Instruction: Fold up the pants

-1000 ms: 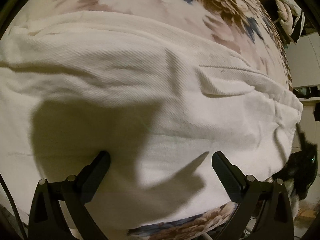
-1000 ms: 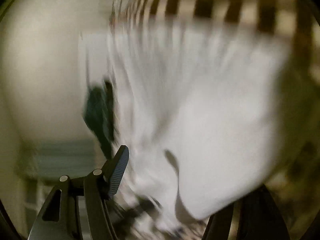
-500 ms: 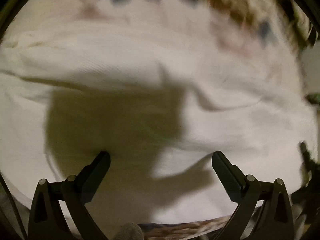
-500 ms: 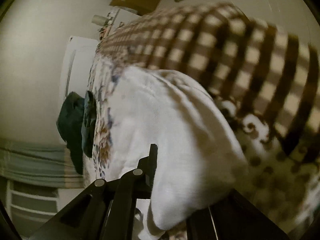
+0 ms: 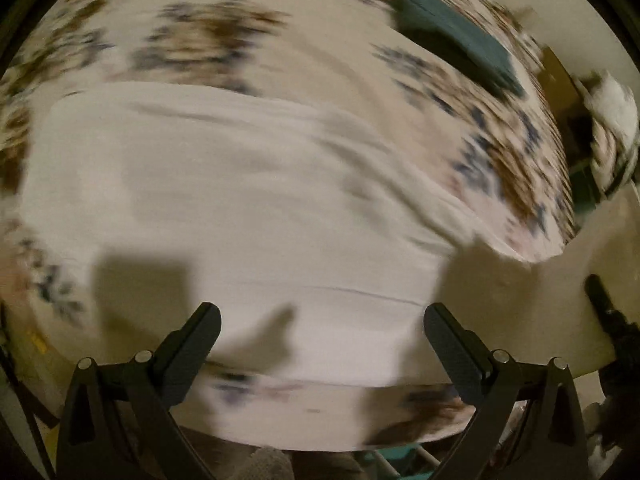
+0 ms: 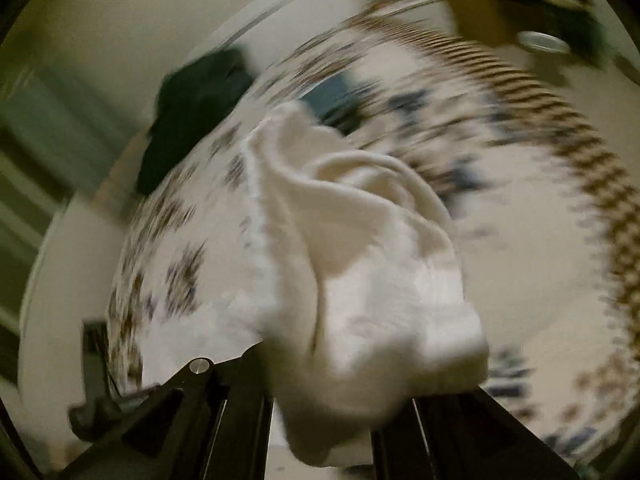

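Observation:
White pants (image 5: 240, 200) lie spread across a floral bedspread (image 5: 208, 36) in the blurred left wrist view. My left gripper (image 5: 320, 344) is open and empty, hovering just above the near edge of the pants. In the right wrist view my right gripper (image 6: 324, 392) is shut on a bunched end of the white pants (image 6: 360, 272) and holds it lifted above the bed. The cloth hides its fingertips.
A dark teal folded garment (image 5: 456, 48) lies on the bed at the far right, also showing in the right wrist view (image 6: 192, 112). A brown checked blanket (image 6: 580, 152) covers the far side of the bed. A pale wall and drawers stand beyond the bed's edge.
My right gripper has closed on the pants' end and lifted it, swinging across the bed. My left gripper has pulled back, so more of the bedspread shows.

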Demonstrator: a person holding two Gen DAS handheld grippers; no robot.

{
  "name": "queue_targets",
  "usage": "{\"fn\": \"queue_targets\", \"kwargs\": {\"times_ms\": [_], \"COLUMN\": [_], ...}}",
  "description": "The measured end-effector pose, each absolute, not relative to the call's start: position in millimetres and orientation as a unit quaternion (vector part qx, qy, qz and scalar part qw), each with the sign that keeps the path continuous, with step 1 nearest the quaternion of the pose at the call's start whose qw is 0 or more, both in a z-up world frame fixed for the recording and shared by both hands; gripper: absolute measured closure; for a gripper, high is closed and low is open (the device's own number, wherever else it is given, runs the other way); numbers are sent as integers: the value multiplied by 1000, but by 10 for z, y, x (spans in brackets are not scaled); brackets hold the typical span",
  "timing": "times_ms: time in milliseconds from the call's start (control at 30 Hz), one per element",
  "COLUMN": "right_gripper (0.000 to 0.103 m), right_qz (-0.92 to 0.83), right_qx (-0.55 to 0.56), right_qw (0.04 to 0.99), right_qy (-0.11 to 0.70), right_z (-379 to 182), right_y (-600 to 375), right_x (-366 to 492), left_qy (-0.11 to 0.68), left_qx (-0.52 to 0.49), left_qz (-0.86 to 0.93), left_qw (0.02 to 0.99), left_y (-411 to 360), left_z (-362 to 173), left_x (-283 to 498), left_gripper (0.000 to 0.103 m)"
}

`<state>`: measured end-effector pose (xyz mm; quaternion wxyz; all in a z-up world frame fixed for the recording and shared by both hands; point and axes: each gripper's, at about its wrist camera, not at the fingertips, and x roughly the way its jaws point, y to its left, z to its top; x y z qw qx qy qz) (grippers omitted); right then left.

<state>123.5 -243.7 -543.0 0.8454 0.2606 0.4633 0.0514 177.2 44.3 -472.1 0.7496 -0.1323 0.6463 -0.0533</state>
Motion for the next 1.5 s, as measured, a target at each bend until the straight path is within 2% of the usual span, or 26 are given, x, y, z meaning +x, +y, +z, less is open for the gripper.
{"fn": "queue_targets", "kwargs": {"times_ms": [200,267,300,367,400,433,600,833,867,900,933,967,1033,1133,1233,1367,1433,1500], "right_gripper": [97,87,78,49,19,10,10,10,10,10,10,10,10,10,10,10,10,10], "right_qz": [128,122,122,148,158,165,110,11,7,1,-4,-6,-16,-29,-42,-67,-60,-54], "right_qx": [171,142,143,197,234,253,273,288,289,284,283,285,285,269,246,170,197,184], "right_qw": [797,756,746,730,720,718,733,712,712,713,713,712,712,708,687,623,608,597], "right_qy": [566,627,639,637,634,627,614,640,640,641,642,642,642,652,682,761,767,779], "right_z": [-6424,-6809,-6878,-6923,-6844,-6769,-6267,-6401,-6421,-6457,-6487,-6492,-6546,-6689,-6885,-7210,-7256,-7248], "right_y": [-671,-320,-274,-355,-443,-510,-1165,-1934,-1977,-1999,-2038,-2060,-2108,-2103,-2132,-2164,-2258,-2290], "right_x": [1579,1678,1675,1740,1742,1716,1609,1513,1485,1467,1462,1461,1443,1472,1479,1371,1261,1211], "left_qy": [644,646,646,640,637,634,628,674,671,669,671,675,667,664,667,663,664,663], "left_qx": [-153,-168,-177,-198,-201,-207,-218,-87,-77,-69,-59,-71,-116,-142,-180,-182,-169,-175], "left_qz": [5,5,3,-10,-12,-20,-66,-121,-128,-132,-129,-134,-141,-141,-139,-128,-122,-124], "left_qw": [749,745,742,742,744,745,744,724,726,728,728,722,723,720,709,714,718,717], "left_y": [1296,1392,1443,1595,1611,1599,1263,421,345,304,278,301,419,515,635,746,785,833], "left_z": [-5025,-5125,-5145,-5099,-5079,-5065,-5063,-5412,-5478,-5525,-5599,-5650,-5642,-5660,-5721,-5659,-5622,-5611], "left_x": [1781,1793,1800,1783,1794,1817,2034,2225,2248,2267,2297,2331,2395,2416,2401,2297,2226,2160], "left_gripper": [0,0,0,0,0,0,0,0,7,20,61,74,81,81,76,64,59,58]}}
